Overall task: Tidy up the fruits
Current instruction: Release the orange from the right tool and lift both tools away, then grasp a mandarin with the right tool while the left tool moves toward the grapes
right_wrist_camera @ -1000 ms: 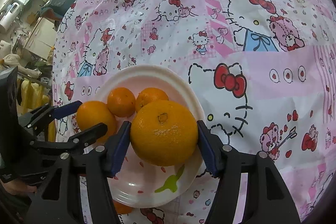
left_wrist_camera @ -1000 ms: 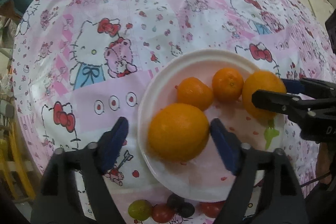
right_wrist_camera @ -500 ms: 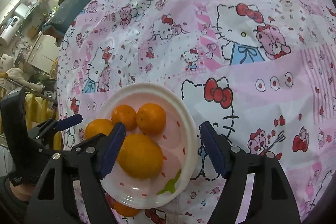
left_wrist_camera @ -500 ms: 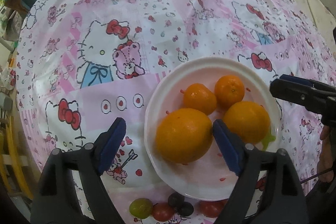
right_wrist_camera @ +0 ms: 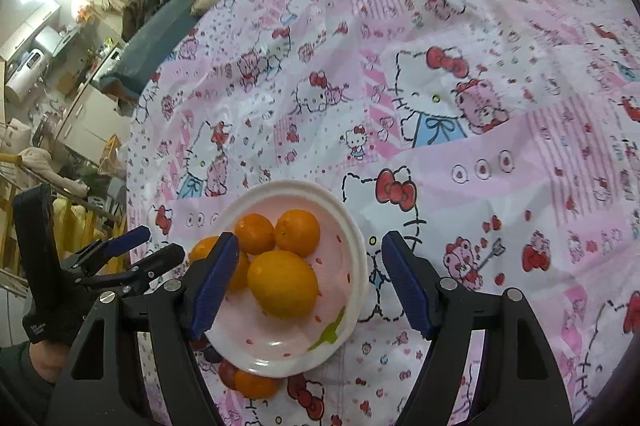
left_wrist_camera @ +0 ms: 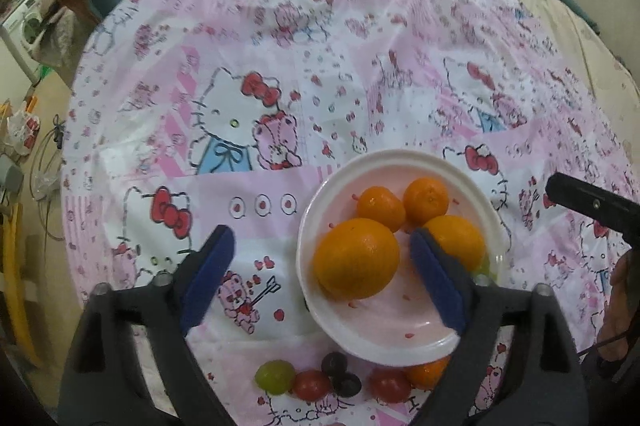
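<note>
A pink cartoon-cat cloth (left_wrist_camera: 280, 74) covers the whole round table, wrinkled in places; on it, toward the near side, sits a white plate (left_wrist_camera: 320, 194) with a pinkish well; four oranges lie on the plate, touching one another in a cluster. The biggest orange (left_wrist_camera: 356, 258) rests at the near left of the plate in the left wrist view; a medium orange (left_wrist_camera: 460, 238) lies to its right, partly behind a blue pad; two small oranges (left_wrist_camera: 380, 208) sit side by side at the far edge of the cluster.

The left gripper (left_wrist_camera: 320, 278) hangs above the plate's left rim with its jaws spread wide, having just been opening; the big orange shows between the pads, but neither pad touches it. The right gripper (right_wrist_camera: 308, 280) is likewise released, its jaws having just been opening, and nothing is gripped.

Just off the plate's near rim lie another small orange (right_wrist_camera: 256, 384), two red tomatoes (left_wrist_camera: 310, 384), two dark grapes (left_wrist_camera: 340, 374) and a green grape (left_wrist_camera: 274, 376).
</note>
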Available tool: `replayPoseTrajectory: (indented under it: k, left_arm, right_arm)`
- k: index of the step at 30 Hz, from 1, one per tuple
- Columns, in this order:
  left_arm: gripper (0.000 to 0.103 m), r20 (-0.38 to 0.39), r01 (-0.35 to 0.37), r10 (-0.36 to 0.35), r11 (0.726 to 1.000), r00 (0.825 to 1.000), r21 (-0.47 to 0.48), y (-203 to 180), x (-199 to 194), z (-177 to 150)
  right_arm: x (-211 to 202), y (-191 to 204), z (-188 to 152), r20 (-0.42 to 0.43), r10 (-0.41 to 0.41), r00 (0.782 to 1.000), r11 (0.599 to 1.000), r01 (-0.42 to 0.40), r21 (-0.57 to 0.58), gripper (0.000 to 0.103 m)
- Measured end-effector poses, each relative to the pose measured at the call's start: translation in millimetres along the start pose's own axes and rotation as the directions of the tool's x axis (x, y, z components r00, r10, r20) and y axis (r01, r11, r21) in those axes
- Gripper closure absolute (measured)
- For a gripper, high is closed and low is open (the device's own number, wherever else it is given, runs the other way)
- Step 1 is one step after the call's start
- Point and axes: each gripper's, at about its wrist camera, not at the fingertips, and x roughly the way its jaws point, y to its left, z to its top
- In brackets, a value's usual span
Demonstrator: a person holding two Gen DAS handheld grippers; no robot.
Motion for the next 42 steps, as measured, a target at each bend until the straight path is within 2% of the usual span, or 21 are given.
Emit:
replayPoseTrajectory:
  k: [6, 12, 17, 26, 29, 34, 37, 39, 42]
  left_arm:
    - [0.01, 0.053, -0.004, 0.005, 1.0, 0.999, -0.018, 2.0, -32.6, -13.7]
    - [0.01, 0.068, 0.018, -0.014, 0.999, 0.998, -0.052, 12.3, -58.5, -35.1]
    - [0.01, 0.092, -0.001, 0.007, 0.998, 0.996, -0.065, 17.1, -75.1, -54.6]
    - [0.01, 0.072, -0.028, 0.038, 0.99, 0.997, -0.135, 29.3, -79.3, -88.8]
    - [0.01, 0.077, -0.064, 0.077, 0.985, 0.994, -0.16, 33.6, -78.4, -92.2]
    - [0.01, 0.068, -0.084, 0.1, 0.975, 0.993, -0.208, 44.2, -77.5, -90.5]
    - [0.01, 0.051, -0.082, 0.095, 0.972, 0.994, -0.221, 48.6, -77.3, -92.7]
    - [0.01, 0.04, -0.106, 0.117, 0.971, 0.992, -0.215, 51.0, -76.7, -94.4]
    - [0.01, 0.025, -0.102, 0.111, 0.967, 0.993, -0.232, 55.0, -74.7, -95.6]
  right_arm:
    - [-25.4, 8.3, -14.9, 0.041, -0.008, 0.999, 1.0, 0.009, -0.02, 0.027]
    - [-45.4, 11.6, -38.2, 0.07, -0.012, 0.997, 1.0, 0.012, 0.005, 0.027]
    - [-56.1, 8.3, -58.7, 0.073, -0.01, 0.997, 0.999, 0.006, 0.045, 0.027]
    - [-51.5, 11.9, -91.3, 0.004, 0.059, 0.998, 0.994, -0.059, 0.092, 0.026]
    - [-45.3, 13.5, -96.7, -0.019, 0.058, 0.998, 0.994, -0.056, 0.096, 0.026]
    - [-30.2, 14.8, -99.7, -0.058, 0.064, 0.996, 0.993, -0.057, 0.105, 0.026]
    - [-20.5, 21.4, -102.9, -0.085, 0.036, 0.996, 0.997, -0.031, 0.068, 0.026]
    - [-12.4, 24.4, -105.4, -0.117, 0.038, 0.992, 0.998, -0.03, 0.063, 0.026]
    - [5.7, 28.7, -109.3, -0.18, 0.048, 0.983, 0.997, -0.037, 0.063, 0.026]
